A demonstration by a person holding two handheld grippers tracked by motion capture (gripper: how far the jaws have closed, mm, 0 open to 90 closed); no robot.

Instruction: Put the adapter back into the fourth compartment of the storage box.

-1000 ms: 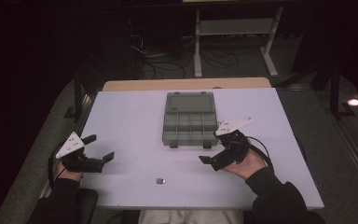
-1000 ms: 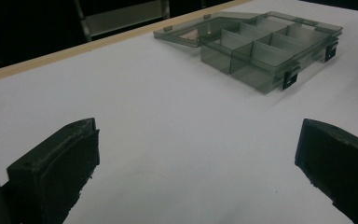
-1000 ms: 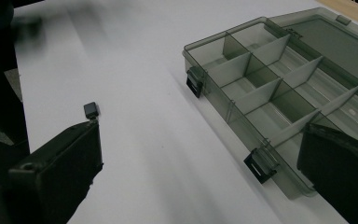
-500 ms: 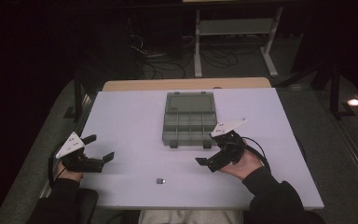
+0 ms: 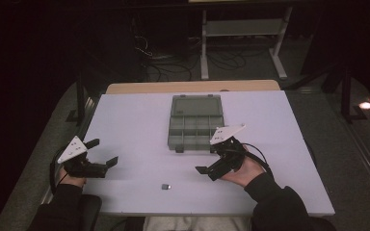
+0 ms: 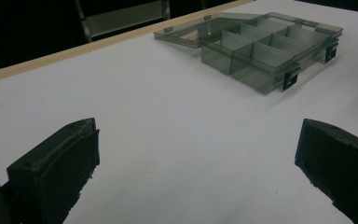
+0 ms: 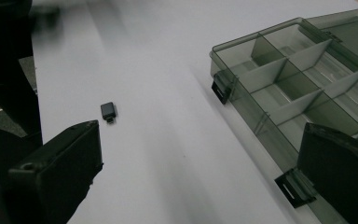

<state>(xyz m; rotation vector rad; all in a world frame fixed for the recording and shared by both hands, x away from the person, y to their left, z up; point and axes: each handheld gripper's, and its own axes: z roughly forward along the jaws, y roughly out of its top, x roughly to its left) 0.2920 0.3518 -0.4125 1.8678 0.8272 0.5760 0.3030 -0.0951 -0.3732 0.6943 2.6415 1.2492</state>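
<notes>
A small dark plug-like piece [image 5: 165, 186] lies on the white table [image 5: 125, 120] near its front edge. In the right gripper view this small piece [image 7: 108, 111] sits ahead of the left jaw. A grey see-through compartment box [image 5: 195, 122] stands at the table's middle with its lid folded open to the far side. My right gripper [image 5: 211, 158] hovers open just in front of the box, to the right of the small piece, with nothing between its jaws [image 7: 198, 163]. My left gripper [image 5: 102, 152] rests open at the front left, empty, and faces the box [image 6: 265, 46] across bare table.
A wooden strip [image 5: 192, 86] runs along the table's far edge. Behind it a metal stand [image 5: 243, 33] and loose cables [image 5: 168, 62] are on the dark floor. A small light [image 5: 366, 104] glows at the right. A dark sleeve [image 7: 4, 70] fills the right gripper view's left side.
My right gripper has moved left and toward the front edge, closer to the small dark piece. The left gripper, the box and the piece have stayed put.
</notes>
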